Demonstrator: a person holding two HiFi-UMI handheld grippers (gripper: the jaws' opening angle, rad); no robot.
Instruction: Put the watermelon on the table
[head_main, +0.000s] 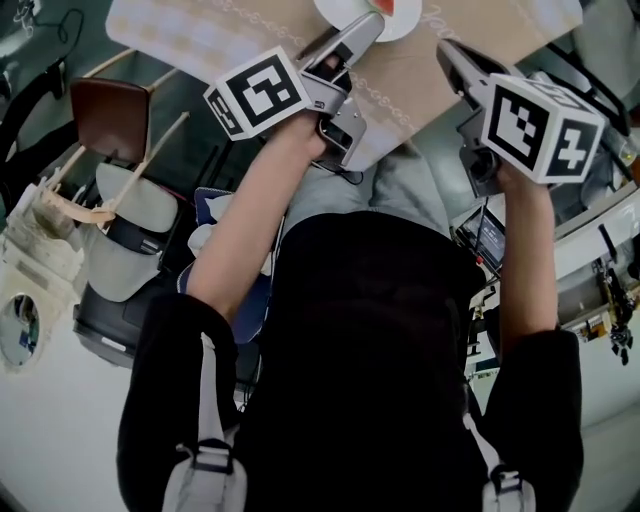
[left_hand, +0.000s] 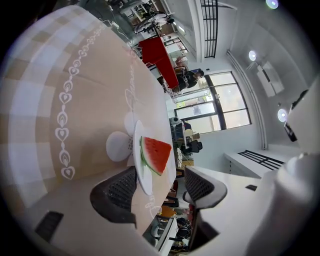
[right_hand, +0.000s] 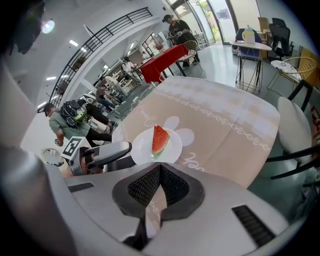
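Observation:
A red watermelon slice (right_hand: 159, 138) with a green rind lies on a white plate (right_hand: 145, 150) on the beige-clothed table (right_hand: 225, 130). In the left gripper view the slice (left_hand: 156, 154) and the plate (left_hand: 139, 165) lie just beyond my left gripper (left_hand: 160, 186), whose jaws stand wide open and hold nothing. The right gripper view shows that left gripper (right_hand: 107, 152) beside the plate's near-left rim. My right gripper (right_hand: 160, 182) hangs above the table's near side, shut and empty. From the head view both grippers (head_main: 365, 30) (head_main: 447, 50) point at the plate (head_main: 395, 15).
A brown wooden chair (head_main: 110, 115) and a white-cushioned seat (head_main: 130, 230) stand left of me. Another white chair (right_hand: 295, 125) sits at the table's right edge. People and a red-draped table (right_hand: 165, 57) are far behind.

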